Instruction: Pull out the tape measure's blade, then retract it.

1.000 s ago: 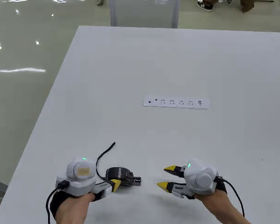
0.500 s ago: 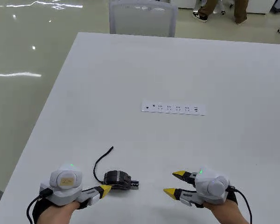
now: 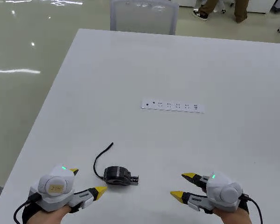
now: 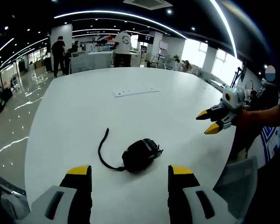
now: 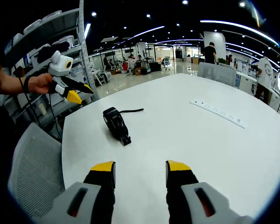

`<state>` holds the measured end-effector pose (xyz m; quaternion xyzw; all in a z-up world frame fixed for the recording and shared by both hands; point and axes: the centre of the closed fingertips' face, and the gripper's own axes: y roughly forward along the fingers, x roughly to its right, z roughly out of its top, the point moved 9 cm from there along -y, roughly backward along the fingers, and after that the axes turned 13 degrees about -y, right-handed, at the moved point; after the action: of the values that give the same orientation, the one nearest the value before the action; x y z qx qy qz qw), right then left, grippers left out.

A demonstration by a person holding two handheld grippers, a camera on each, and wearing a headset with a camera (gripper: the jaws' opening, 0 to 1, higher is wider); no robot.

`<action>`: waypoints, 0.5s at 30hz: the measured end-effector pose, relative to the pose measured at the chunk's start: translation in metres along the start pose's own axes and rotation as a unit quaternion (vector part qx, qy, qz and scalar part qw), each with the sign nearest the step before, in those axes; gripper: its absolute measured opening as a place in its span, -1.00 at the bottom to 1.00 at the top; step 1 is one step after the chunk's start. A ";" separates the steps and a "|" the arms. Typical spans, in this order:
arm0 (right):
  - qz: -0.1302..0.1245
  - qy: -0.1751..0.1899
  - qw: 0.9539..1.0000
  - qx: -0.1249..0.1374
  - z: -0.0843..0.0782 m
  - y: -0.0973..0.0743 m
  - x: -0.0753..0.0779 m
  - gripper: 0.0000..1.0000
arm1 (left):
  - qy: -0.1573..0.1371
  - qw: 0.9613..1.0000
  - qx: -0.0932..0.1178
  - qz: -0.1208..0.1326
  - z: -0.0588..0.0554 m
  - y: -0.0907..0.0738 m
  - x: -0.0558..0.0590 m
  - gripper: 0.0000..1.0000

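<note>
Tape measure point(image 3: 117, 176) lies at three o'clock of the left gripper point(image 3: 87, 180), blade tip point(image 3: 136, 178) toward the farther right gripper point(image 3: 183, 185); both gape empty.

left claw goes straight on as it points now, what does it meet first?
Probably the tape measure, lying centred ahead of the open left claw. Height is unclear, so it might pass just above.

Tape measure point(image 3: 117, 175) blade hidden within case.

I am looking at a matt black plastic tape measure point(image 3: 117, 175) on a smooth, matt white surface point(image 3: 177, 70), and the floor point(image 3: 23, 51) is gleaming glossy.
</note>
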<state>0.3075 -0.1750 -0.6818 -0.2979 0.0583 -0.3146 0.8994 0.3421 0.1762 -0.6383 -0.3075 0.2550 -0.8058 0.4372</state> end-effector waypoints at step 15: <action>-0.052 0.090 0.994 0.016 -0.020 -0.051 -0.034 0.26 | 0.041 0.999 0.012 -0.017 -0.019 -0.021 -0.002 0.34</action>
<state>0.2474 -0.1962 -0.6717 -0.2566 0.1182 -0.3874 0.8775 0.3178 0.1913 -0.6378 -0.2727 0.2578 -0.8280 0.4166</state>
